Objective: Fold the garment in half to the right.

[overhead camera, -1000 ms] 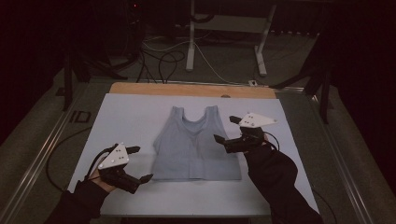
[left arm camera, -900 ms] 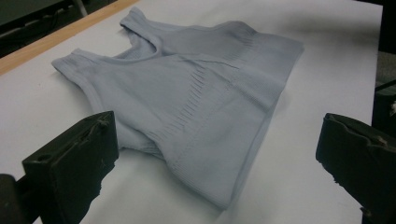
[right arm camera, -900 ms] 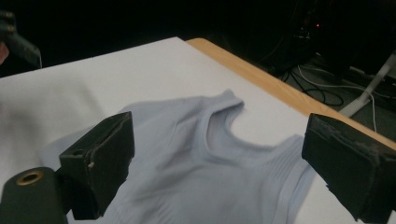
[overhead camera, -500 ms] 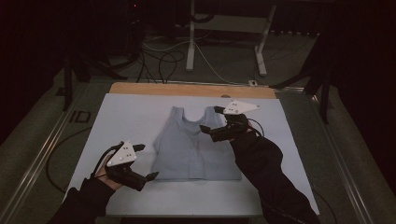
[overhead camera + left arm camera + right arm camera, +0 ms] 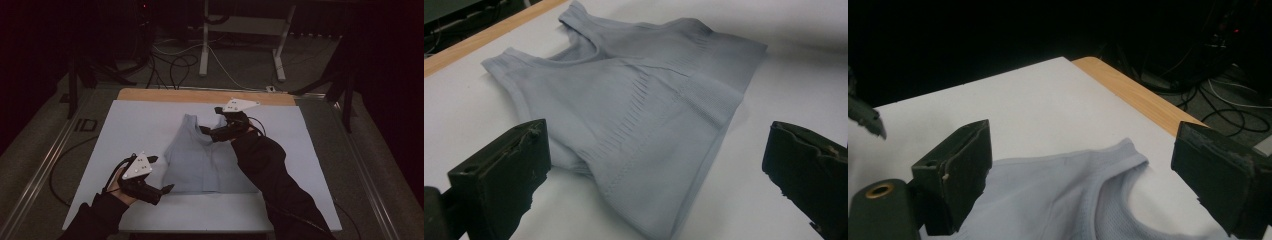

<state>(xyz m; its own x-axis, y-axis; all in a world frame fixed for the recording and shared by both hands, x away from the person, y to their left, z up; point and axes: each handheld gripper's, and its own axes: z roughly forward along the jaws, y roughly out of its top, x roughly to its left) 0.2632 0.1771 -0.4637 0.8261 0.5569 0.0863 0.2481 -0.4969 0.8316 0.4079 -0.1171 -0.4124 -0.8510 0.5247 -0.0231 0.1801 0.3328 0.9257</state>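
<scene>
From the high view, a pale grey sleeveless top (image 5: 202, 160) lies flat on the white sheet covering the table (image 5: 125, 130), a little right of centre, its straps toward the far wooden edge and its hem toward the near side. The left gripper (image 5: 161, 174) sits at the near left, just beside the top's lower left corner, its jaws apart and pointing right toward the hem. The right gripper (image 5: 210, 121) is held over the far right strap area, jaws apart and aimed left; the dark sleeve (image 5: 275, 175) behind it crosses the top's right side. Beyond the table, cables (image 5: 175, 65) trail over the floor around a white stand (image 5: 240, 45).

In the left gripper view, the two black jaws stand wide apart at the bottom corners, with the top (image 5: 634, 110) spread between and beyond them. Rows of small slits run across its fabric, and the wooden table edge (image 5: 484, 35) shows at the far left.

In the right gripper view, the jaws are also well apart, holding nothing. Between them lies a strap and the curved neckline of the top (image 5: 1073, 195). The wooden edge (image 5: 1133, 95) runs at the right, with cables (image 5: 1228, 95) on the floor past it.
</scene>
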